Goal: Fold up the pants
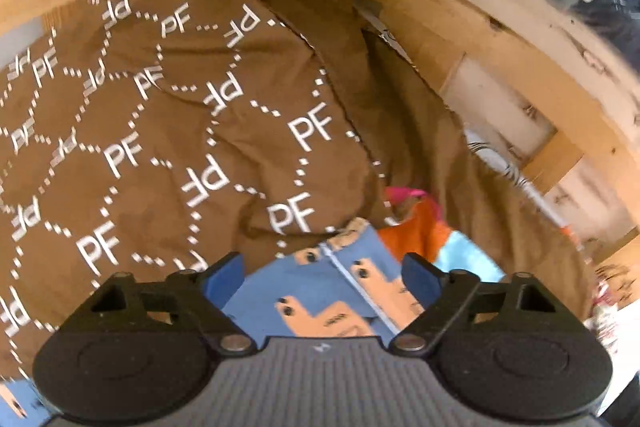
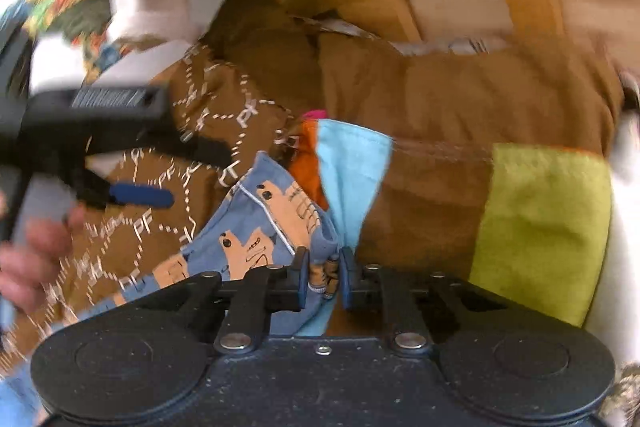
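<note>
The right gripper (image 2: 324,277) angles down, its fingers pinched on a bunched edge of the blue printed pants (image 2: 256,227), which lie on a brown "PF" cloth (image 1: 132,131). The left gripper (image 1: 322,273) hovers over them, fingers wide and apparently holding nothing.

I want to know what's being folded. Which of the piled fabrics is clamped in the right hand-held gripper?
The blue fabric with tan animal prints; the right hand-held gripper pinches its edge. The brown PF-lettered fabric lies unheld.
</note>
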Demonstrator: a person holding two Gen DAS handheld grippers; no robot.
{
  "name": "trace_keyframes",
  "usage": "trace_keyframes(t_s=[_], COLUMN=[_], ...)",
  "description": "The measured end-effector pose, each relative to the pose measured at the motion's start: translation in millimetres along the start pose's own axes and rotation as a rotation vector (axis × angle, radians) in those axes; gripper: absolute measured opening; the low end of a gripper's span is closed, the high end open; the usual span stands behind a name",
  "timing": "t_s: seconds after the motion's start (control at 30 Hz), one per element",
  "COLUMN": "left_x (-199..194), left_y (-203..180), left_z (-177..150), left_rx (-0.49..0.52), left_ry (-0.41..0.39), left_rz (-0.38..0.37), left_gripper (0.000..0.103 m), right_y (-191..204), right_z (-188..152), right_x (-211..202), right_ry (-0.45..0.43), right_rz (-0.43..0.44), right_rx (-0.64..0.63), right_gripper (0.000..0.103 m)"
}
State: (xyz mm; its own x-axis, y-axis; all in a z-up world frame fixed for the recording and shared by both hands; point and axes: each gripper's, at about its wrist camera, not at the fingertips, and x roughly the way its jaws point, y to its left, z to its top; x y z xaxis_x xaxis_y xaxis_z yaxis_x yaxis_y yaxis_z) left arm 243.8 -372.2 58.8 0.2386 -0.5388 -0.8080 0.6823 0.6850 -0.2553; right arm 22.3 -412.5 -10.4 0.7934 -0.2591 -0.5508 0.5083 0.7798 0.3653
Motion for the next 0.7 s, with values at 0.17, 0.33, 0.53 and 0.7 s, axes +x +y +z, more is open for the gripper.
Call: trace_keyframes(t_s=[0.17, 0.33, 0.53, 0.7], left_x=[10, 28, 39, 21], left_y=[5, -5, -1, 10], left_z=[7, 4, 0, -10], left_rx=[-0.082, -0.048, -0.094, -0.122], left_ry=[0.097, 0.166, 0.205, 0.127], left_rz=[-0.058, -0.009, 0.001, -0.053], left_gripper=[0.079, 0.068, 0.039, 0.010], right_y=[43, 76, 85, 89], right_z=[-14, -38, -48, -48], right_x=[-14, -17, -16, -18], right_ry=[-0.100, -0.124, -0.124, -0.122], right_rz=[-0.030, -0.024, -0.015, -0.017], right_rx=[-0.339, -0.589, -0.685, -0.694], right_gripper=[0.015, 0.015, 0.015, 0.015])
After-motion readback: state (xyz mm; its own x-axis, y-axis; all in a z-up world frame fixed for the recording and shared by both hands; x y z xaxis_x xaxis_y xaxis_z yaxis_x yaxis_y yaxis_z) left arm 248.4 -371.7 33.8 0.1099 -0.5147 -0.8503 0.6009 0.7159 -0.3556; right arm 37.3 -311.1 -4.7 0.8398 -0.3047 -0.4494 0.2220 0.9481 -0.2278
